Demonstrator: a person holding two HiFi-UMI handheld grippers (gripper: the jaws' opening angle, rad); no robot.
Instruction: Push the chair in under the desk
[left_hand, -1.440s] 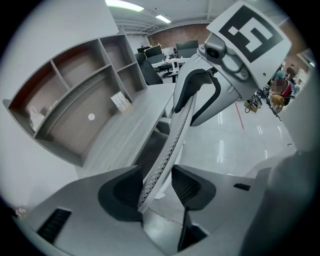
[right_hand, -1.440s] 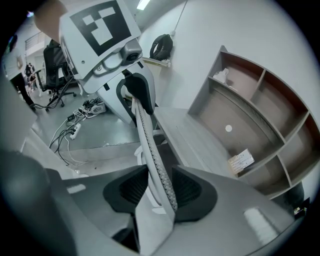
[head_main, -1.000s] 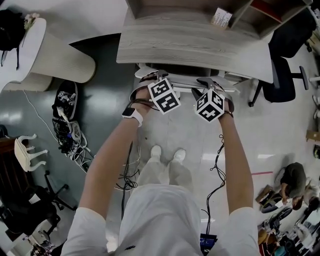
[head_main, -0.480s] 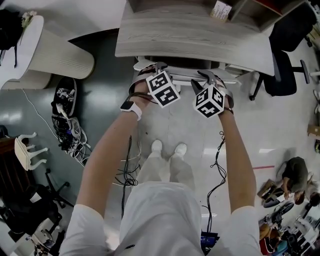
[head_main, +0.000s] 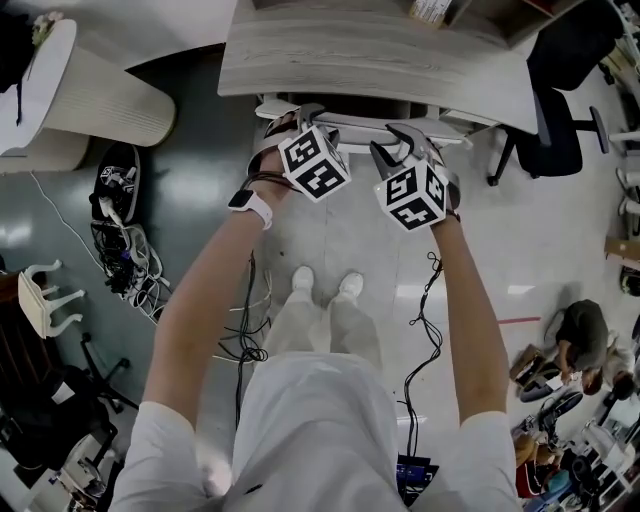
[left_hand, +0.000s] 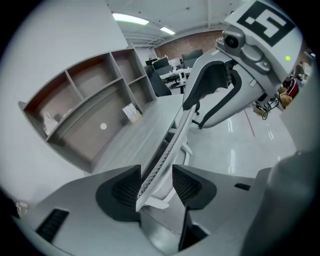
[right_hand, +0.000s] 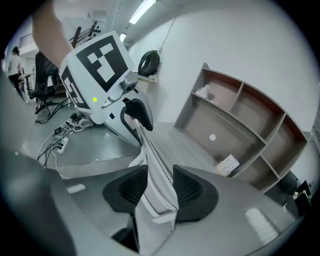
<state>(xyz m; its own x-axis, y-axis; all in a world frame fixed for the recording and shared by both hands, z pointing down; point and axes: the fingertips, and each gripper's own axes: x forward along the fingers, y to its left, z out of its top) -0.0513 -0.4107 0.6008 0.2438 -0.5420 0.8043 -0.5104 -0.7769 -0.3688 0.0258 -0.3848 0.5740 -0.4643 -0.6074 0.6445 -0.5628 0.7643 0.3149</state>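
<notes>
The white mesh chair back (head_main: 350, 120) stands at the front edge of the grey wooden desk (head_main: 370, 60), its seat hidden beneath the top. My left gripper (head_main: 292, 118) straddles the back's top rim (left_hand: 167, 150); the rim lies against one pad and a gap shows at the other, so this gripper (left_hand: 157, 187) is open. My right gripper (head_main: 405, 142) is on the same rim further right. In the right gripper view the rim (right_hand: 152, 160) fills the space between both pads, so this gripper (right_hand: 160, 190) is shut on it.
A shelf unit (left_hand: 90, 115) sits on the desk. A black office chair (head_main: 555, 120) stands right of the desk, a round white table (head_main: 90, 100) left. Cables and a power strip (head_main: 120, 260) lie on the floor at left. A person crouches at far right (head_main: 585, 340).
Both grippers have moved forward toward the desk with the chair back. The desk edge and chair sit higher in the head view than a second ago.
</notes>
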